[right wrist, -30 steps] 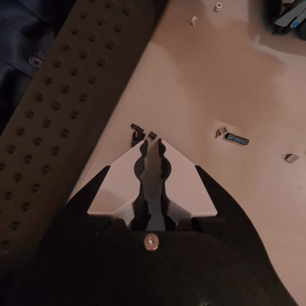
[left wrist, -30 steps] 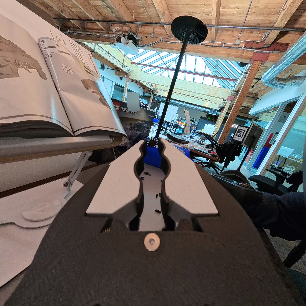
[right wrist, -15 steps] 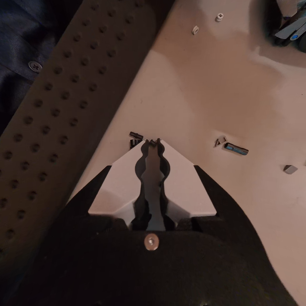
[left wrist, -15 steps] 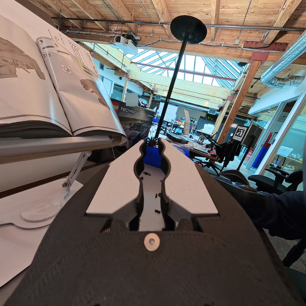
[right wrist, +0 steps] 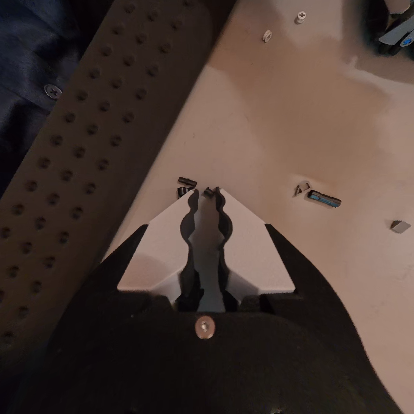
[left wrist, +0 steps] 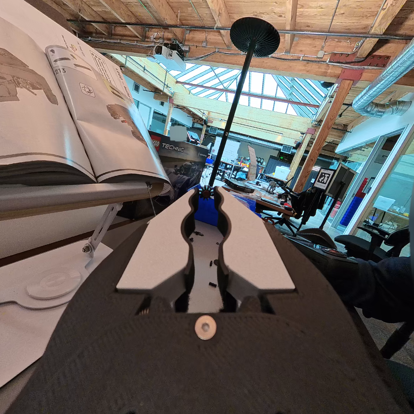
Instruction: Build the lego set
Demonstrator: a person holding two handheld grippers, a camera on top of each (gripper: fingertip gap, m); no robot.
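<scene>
Two views, two grippers. At the upper left of the left wrist view an open instruction book rests on a stand; the left gripper at centre is clamped on a small black gear fixed to a long black rod rising to a ribbed disc. In the right wrist view a studded baseplate lies left — the right gripper, tips slightly apart, has a short black pin between them, against the right tip. Grey pieces lie further right.

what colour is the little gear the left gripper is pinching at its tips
Black, with a red centre: the small gear sits between the left gripper tips. Shows best in the left wrist view.
</scene>
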